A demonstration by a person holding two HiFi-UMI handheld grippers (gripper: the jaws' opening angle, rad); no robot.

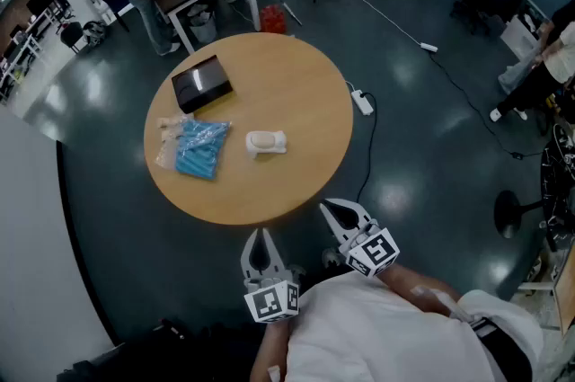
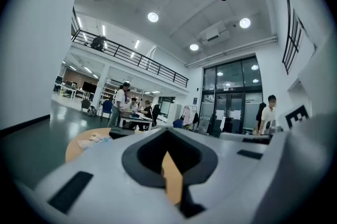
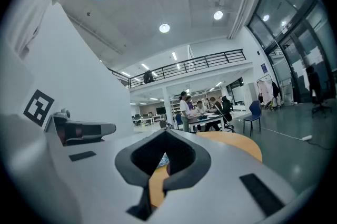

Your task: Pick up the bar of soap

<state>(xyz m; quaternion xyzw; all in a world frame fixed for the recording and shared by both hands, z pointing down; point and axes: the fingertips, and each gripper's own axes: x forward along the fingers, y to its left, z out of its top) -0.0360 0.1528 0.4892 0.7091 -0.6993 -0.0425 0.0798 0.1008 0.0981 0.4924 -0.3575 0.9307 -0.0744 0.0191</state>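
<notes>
Two grippers, both clenched and empty, are held low off the 6 o'clock edge of the round wooden table (image 1: 301,75). The left gripper (image 1: 261,236) points to 12 o'clock and the right gripper (image 1: 329,209) tilts toward 11 o'clock. In each gripper view the jaw tips meet, with only tabletop showing through the gap behind them. Bare wood lies between the grippers and the bar of soap (image 1: 263,141). The soap sits near the table centre, well apart from both grippers. It is a pale beige oval on something white. A plastic bag (image 1: 199,146) with blue contents lies near the soap at its 9 o'clock. A black box (image 1: 201,84) lies farther off, at 11 o'clock. A power strip (image 1: 362,102) is on the floor at the table's 3 o'clock.
</notes>
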